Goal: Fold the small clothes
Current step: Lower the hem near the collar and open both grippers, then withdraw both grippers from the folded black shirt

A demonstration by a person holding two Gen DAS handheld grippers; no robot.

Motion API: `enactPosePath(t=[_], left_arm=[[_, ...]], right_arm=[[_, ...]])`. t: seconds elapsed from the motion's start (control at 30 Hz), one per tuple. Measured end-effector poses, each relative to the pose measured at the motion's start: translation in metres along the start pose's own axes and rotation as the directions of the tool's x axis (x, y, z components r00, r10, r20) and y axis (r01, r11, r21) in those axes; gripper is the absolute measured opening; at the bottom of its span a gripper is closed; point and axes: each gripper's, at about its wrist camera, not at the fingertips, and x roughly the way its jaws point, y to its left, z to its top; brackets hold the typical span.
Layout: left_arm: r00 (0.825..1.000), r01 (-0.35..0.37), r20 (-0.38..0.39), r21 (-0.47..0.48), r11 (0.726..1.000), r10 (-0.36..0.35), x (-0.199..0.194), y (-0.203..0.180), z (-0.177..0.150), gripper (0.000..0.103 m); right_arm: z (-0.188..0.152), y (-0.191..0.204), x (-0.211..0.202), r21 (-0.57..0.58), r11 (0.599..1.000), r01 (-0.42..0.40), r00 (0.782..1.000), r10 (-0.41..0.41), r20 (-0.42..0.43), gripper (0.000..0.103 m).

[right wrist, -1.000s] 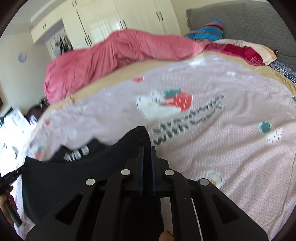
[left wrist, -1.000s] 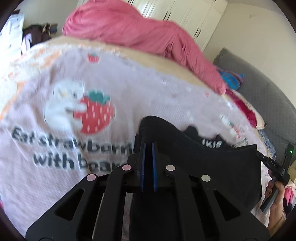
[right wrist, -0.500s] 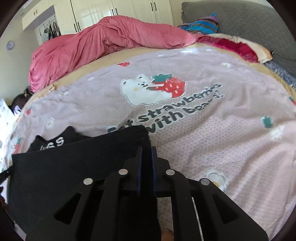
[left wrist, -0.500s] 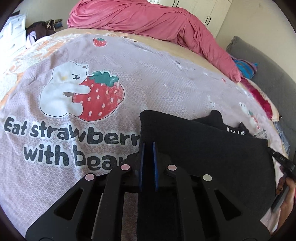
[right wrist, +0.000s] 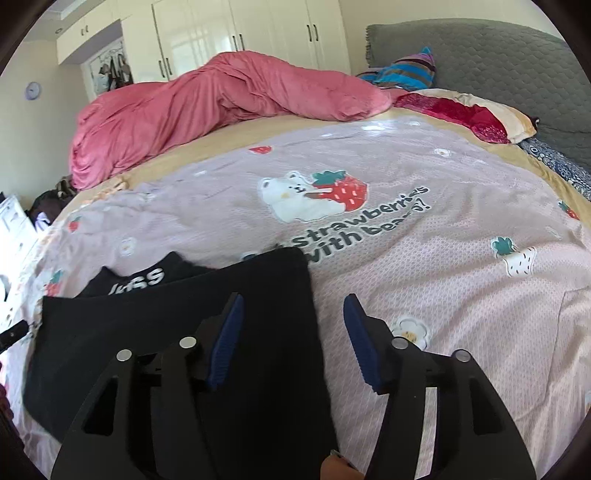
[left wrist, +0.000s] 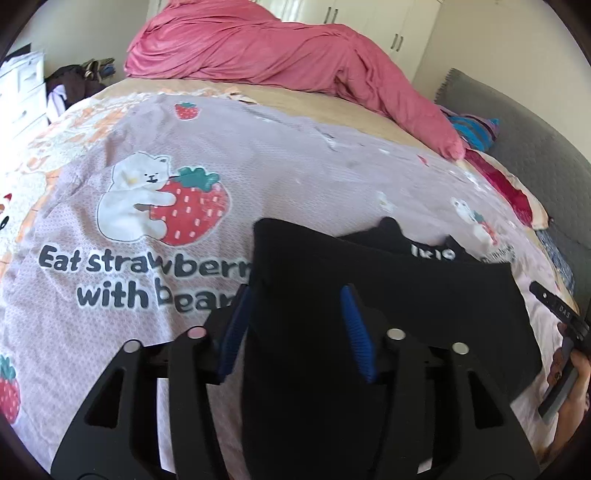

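Observation:
A small black garment (left wrist: 388, 295) with white lettering lies folded over on the pink strawberry bedspread (left wrist: 295, 166). My left gripper (left wrist: 295, 299) is open, its blue pads spread over the garment's left edge, holding nothing. The garment also shows in the right wrist view (right wrist: 166, 332), with its folded corner near the bedspread's printed words. My right gripper (right wrist: 293, 306) is open over the garment's right edge, empty. The white lettering (right wrist: 138, 280) peeks out from under the folded layer.
A heaped pink duvet (right wrist: 221, 107) lies along the far side of the bed. A grey headboard (right wrist: 480, 55), a striped cloth (right wrist: 406, 68) and a red pillow (right wrist: 461, 114) sit at the right. White wardrobes (right wrist: 258, 33) stand behind. The other gripper's handle (left wrist: 557, 314) shows at the right edge.
Both grippers were shut on the black garment's corners and carried them forward over the fold. Both have now opened and let the garment go; it lies flat.

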Motion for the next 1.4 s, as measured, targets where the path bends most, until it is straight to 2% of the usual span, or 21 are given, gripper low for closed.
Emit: enactPosePath(t=[0.07, 0.17, 0.33, 0.43, 0.57, 0.73, 0.8, 1.07, 1.13, 1.27, 1.4], left_arm=[[1.000, 0.006, -0.008, 0.012, 1.000, -0.006, -0.004, -0.005, -0.005, 0.056], [1.000, 0.015, -0.022, 0.030, 0.999, -0.014, -0.006, -0.014, -0.012, 0.055], [0.997, 0.048, -0.067, 0.058, 0.997, -0.044, -0.006, -0.030, -0.028, 0.056], [0.995, 0.057, -0.092, 0.070, 0.996, -0.050, -0.006, -0.035, -0.035, 0.056], [0.993, 0.054, -0.109, 0.077, 0.996, -0.045, -0.006, -0.036, -0.042, 0.068], [0.989, 0.041, -0.144, 0.071, 0.997, -0.031, -0.005, -0.030, -0.057, 0.069], [0.988, 0.036, -0.149, 0.069, 0.997, -0.026, -0.006, -0.029, -0.063, 0.069], [0.990, 0.020, -0.140, 0.075, 0.997, -0.010, -0.017, -0.028, -0.075, 0.069], [0.990, 0.018, -0.138, 0.073, 0.997, -0.008, -0.020, -0.027, -0.076, 0.069], [0.991, 0.010, -0.132, 0.072, 0.997, -0.001, -0.029, -0.023, -0.080, 0.069], [0.991, 0.008, -0.136, 0.059, 0.998, 0.000, -0.035, -0.018, -0.084, 0.081]], right_arm=[[-0.003, 0.004, -0.009, -0.012, 1.000, -0.017, 1.000, 0.017, 0.001, 0.060], [-0.007, 0.010, -0.021, -0.031, 0.999, -0.040, 0.999, 0.041, 0.006, 0.067], [-0.020, 0.015, -0.033, -0.048, 0.997, -0.055, 0.998, 0.055, 0.001, 0.067], [-0.030, 0.018, -0.036, -0.041, 0.996, -0.080, 0.996, 0.079, -0.027, 0.067], [-0.047, 0.029, -0.040, -0.085, 0.993, -0.083, 0.995, 0.078, -0.064, 0.067], [-0.068, 0.034, -0.034, -0.098, 0.991, -0.088, 0.986, 0.073, -0.147, 0.067], [-0.077, 0.034, -0.030, -0.098, 0.993, -0.072, 0.983, 0.054, -0.174, 0.077], [-0.089, 0.036, -0.046, -0.109, 0.990, -0.084, 0.986, 0.067, -0.152, 0.081], [-0.089, 0.037, -0.051, -0.110, 0.989, -0.102, 0.986, 0.086, -0.143, 0.091], [-0.091, 0.043, -0.058, -0.125, 0.985, -0.118, 0.987, 0.102, -0.124, 0.095], [-0.092, 0.050, -0.066, -0.147, 0.981, -0.129, 0.989, 0.116, -0.097, 0.095]])
